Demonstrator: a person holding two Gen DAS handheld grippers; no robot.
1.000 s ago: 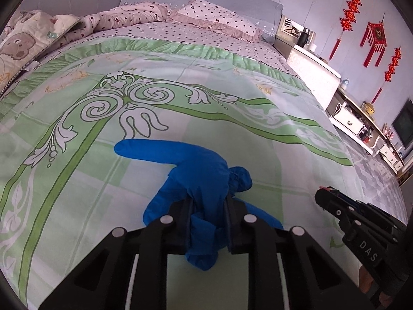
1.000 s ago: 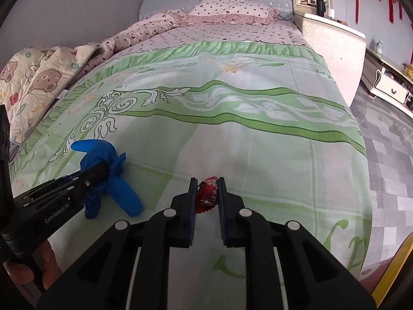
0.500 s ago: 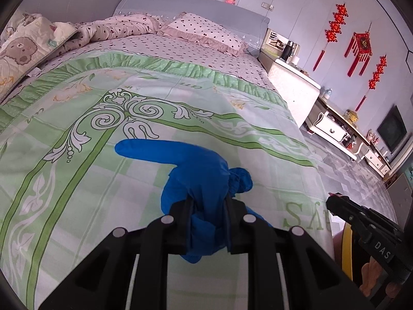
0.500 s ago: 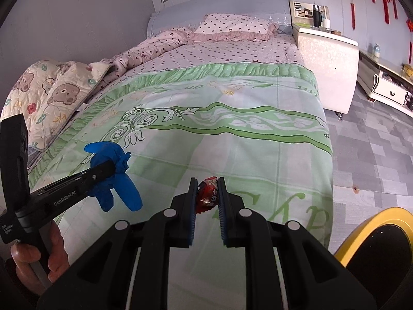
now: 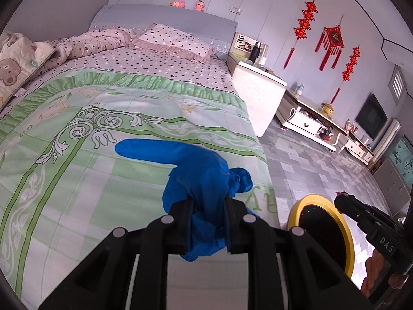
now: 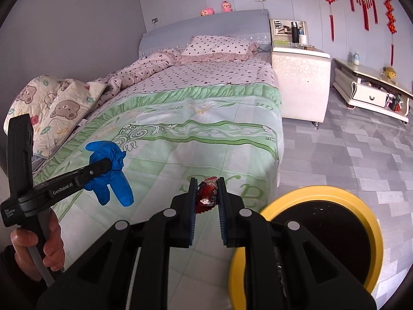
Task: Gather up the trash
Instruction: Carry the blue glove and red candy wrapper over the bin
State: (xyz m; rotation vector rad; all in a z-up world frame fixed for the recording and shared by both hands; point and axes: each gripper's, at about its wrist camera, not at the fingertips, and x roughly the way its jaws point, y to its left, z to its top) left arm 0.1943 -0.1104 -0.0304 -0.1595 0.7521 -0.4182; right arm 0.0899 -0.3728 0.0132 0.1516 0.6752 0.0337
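Blue, limp rubber glove [image 5: 204, 178] hangs bunched in your clamped left gripper [image 5: 209, 206] above the green bedspread [image 5: 77, 180], while your right gripper [image 6: 207, 196] pinches a light, crinkly red foil wrapper [image 6: 207, 193] mid-body beside the yellow-rimmed bin [image 6: 371, 230].

Both tools have lifted off the bed [image 6: 206, 108]; yellow bin [image 6: 366, 222] appeared.

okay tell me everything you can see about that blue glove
The blue glove looks like thin, disposable rubbery material, crumpled and bunched. The left gripper is shut on its middle, holding it off the green patterned bedspread. One finger sticks out straight to the left in the left wrist view; in the right wrist view, two fingers dangle below the jaws and a wad bulges above them. Nothing else touches it.
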